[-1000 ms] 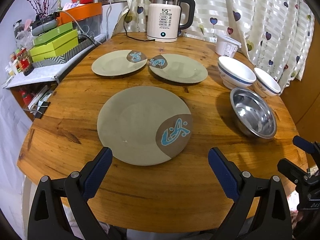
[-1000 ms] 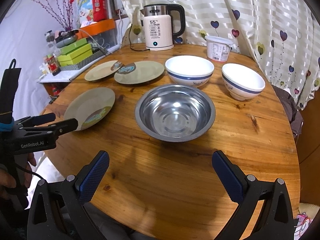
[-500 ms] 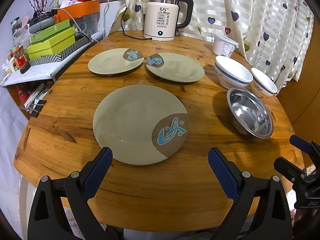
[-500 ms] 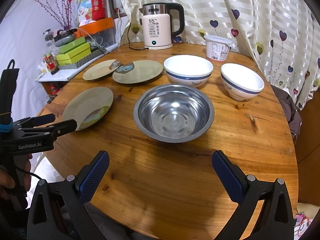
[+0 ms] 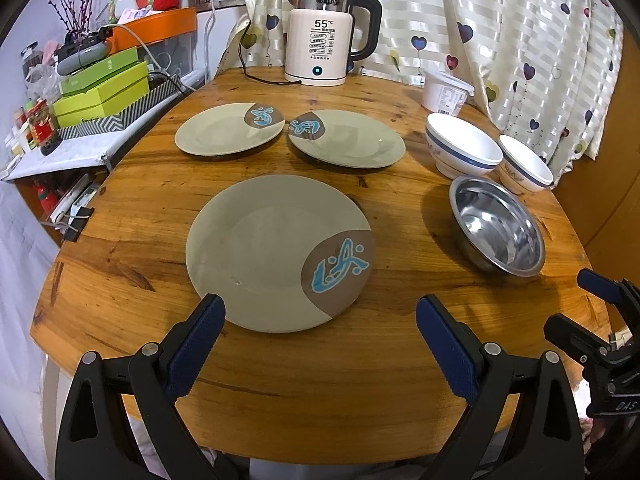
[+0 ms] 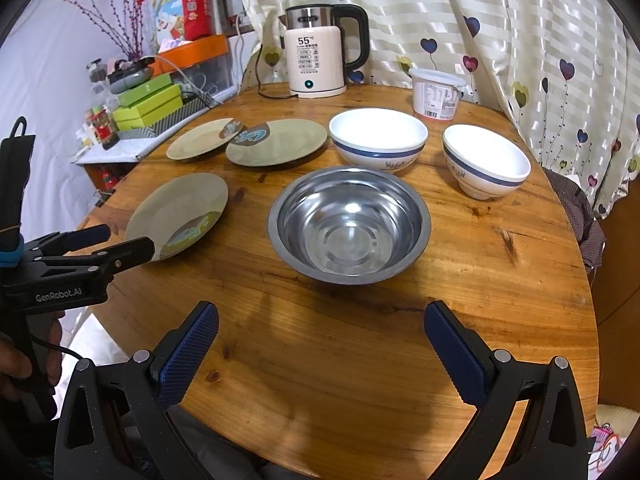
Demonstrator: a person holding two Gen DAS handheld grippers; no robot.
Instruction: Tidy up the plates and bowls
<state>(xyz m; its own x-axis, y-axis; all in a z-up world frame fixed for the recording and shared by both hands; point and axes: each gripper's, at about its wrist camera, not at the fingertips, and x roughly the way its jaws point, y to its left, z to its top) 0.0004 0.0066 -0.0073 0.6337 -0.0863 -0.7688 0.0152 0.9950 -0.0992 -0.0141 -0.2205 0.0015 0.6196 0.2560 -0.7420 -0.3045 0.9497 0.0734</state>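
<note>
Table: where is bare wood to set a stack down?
Table: the broad bare patch lies at the near edge, between the steel bowl and the right claw. The far half is crowded with two plates, white bowls and the kettle.

three green plates (image 5: 280,252), steel bowl (image 6: 350,224), two white bowls (image 6: 378,138)

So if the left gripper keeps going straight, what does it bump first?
Probably the nearest fish-patterned plate: the open left gripper points right at its near rim, though its height above the table is unclear.
</note>
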